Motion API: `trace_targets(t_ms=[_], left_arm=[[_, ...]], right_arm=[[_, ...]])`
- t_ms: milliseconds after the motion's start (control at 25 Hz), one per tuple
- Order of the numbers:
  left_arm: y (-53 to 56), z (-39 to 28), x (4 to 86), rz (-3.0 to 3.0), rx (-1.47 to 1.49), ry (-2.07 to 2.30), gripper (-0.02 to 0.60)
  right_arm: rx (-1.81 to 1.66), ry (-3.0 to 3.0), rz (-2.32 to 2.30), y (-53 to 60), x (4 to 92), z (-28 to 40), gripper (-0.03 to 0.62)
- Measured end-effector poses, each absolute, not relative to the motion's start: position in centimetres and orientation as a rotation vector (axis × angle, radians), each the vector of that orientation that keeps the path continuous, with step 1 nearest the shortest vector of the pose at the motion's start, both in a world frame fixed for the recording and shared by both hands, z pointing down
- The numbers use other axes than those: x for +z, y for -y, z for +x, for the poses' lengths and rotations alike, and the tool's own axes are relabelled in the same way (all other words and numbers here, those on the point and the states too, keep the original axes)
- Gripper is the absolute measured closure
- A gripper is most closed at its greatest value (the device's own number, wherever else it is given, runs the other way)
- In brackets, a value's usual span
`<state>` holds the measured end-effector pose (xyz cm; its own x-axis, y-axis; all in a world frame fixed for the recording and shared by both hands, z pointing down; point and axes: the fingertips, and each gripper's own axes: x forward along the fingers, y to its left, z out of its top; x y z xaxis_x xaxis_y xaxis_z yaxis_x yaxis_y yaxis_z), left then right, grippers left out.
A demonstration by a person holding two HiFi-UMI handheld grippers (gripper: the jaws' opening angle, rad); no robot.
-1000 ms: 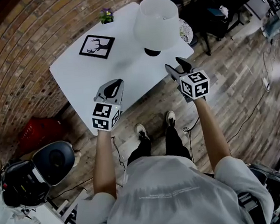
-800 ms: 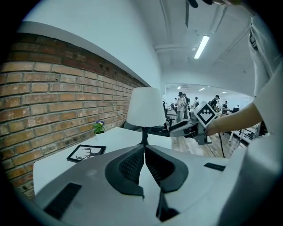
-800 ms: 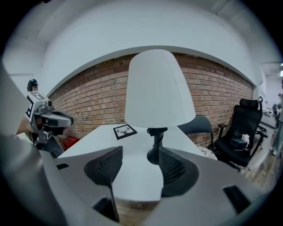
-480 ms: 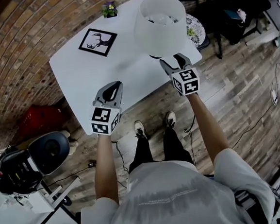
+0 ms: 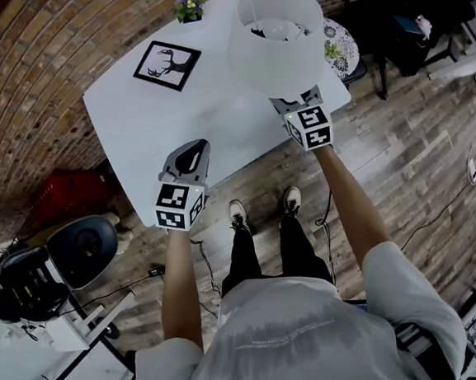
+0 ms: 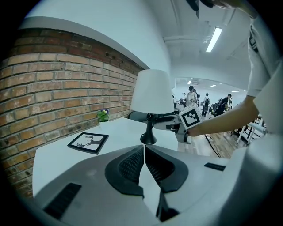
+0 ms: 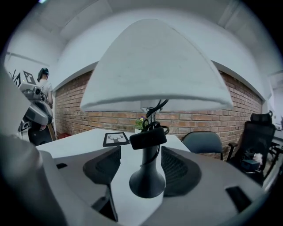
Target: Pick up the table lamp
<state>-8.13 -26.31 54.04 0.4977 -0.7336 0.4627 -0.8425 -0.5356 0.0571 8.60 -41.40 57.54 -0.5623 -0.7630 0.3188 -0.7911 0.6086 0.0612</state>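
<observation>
The person wears a white short-sleeved T-shirt [image 5: 293,346], black trousers [image 5: 267,253] and white shoes [image 5: 239,218].

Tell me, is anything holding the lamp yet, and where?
Nothing is held yet. The right gripper has its fingers open on either side of the black stem of the table lamp, not squeezing it. The left gripper is shut and empty.

1. Nope, no words, brands or numbers you can actually read here.
2. Left marker cube [image 5: 179,205] and right marker cube [image 5: 309,127]: just black-and-white square patterns.
3. Shirt [image 5: 292,337] print's too faint to read.
</observation>
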Motion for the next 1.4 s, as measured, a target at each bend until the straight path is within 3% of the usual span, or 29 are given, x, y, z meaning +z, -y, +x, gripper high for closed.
trace_targets(t_ms=[680,1400], left_arm=[[23.9,-9.4,57.0,2.396,0.594,1.309,0.561],[23.6,-9.8,57.5,2.381,0.593,1.308,0.561]], right_arm=[[0.015,2.585,1.351,44.8,57.4,6.8,0.299],[-0.068,2.514,1.401,45.1,57.3,8.0,0.441]])
